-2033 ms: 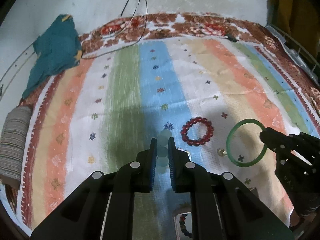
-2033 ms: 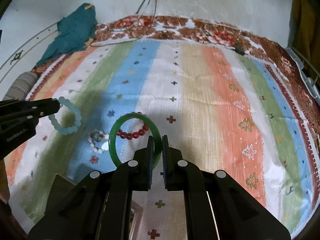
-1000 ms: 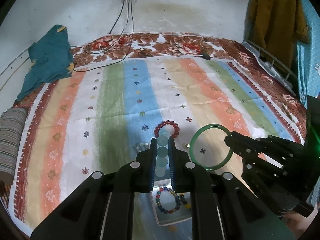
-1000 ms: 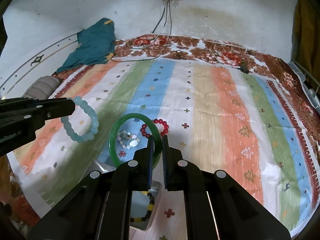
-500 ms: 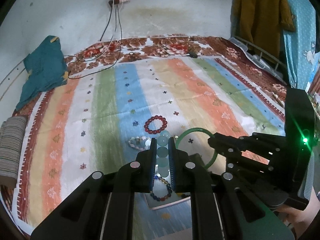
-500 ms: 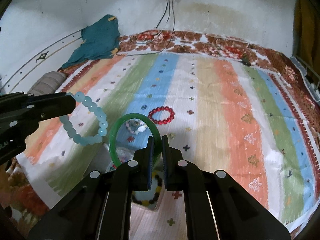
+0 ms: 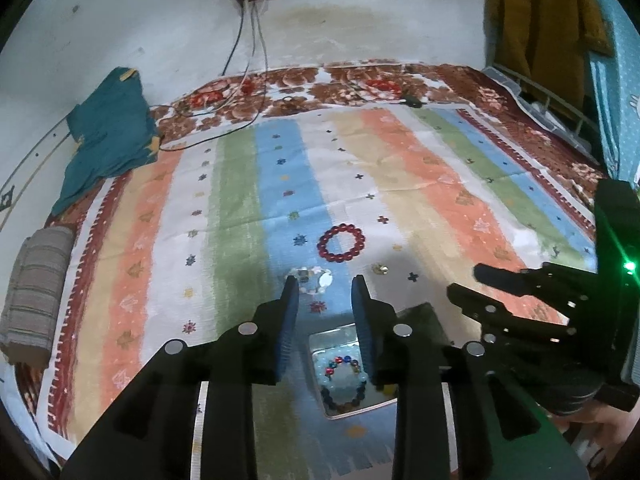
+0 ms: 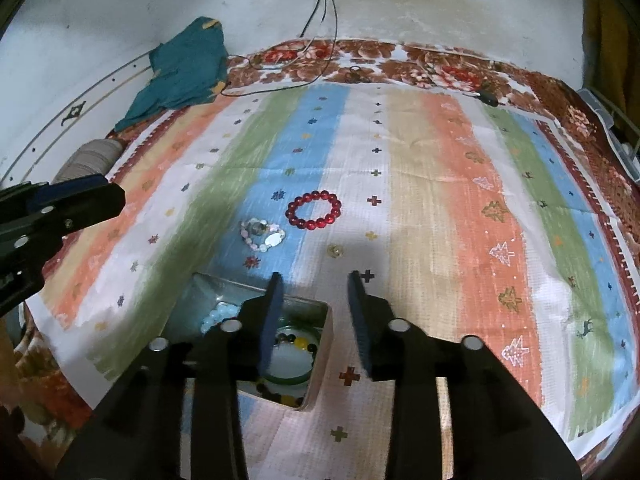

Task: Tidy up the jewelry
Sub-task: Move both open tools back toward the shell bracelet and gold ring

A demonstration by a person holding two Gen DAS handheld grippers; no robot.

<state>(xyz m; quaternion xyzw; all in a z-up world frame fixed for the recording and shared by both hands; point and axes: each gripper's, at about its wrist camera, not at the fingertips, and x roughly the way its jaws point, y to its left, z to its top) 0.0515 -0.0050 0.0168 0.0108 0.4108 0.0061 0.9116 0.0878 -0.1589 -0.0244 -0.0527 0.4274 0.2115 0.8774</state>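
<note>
My left gripper (image 7: 324, 292) hangs over a small metal tray (image 7: 332, 340), its jaws opening with nothing between them. A pale blue bead bracelet (image 7: 340, 376) lies in the tray on a multicoloured bead bracelet. My right gripper (image 8: 314, 284) is above the same tray (image 8: 320, 360), jaws also opening and empty. A green bangle (image 8: 288, 378) rests inside, beside the pale blue beads (image 8: 218, 316). On the striped cloth beyond lie a red bead bracelet (image 8: 314, 211), a pink pearl bracelet (image 8: 262, 234) and a small gold piece (image 8: 335, 251).
A teal cloth (image 7: 108, 148) lies at the far left and a rolled grey striped cloth (image 7: 38, 288) at the left edge. Cables (image 7: 240, 104) run from a wall power strip onto the bed. A mustard garment (image 7: 540, 20) hangs at the right.
Both grippers have opened. The pale blue bracelet left the left fingers and the green bangle left the right fingers; both now lie in the tray.
</note>
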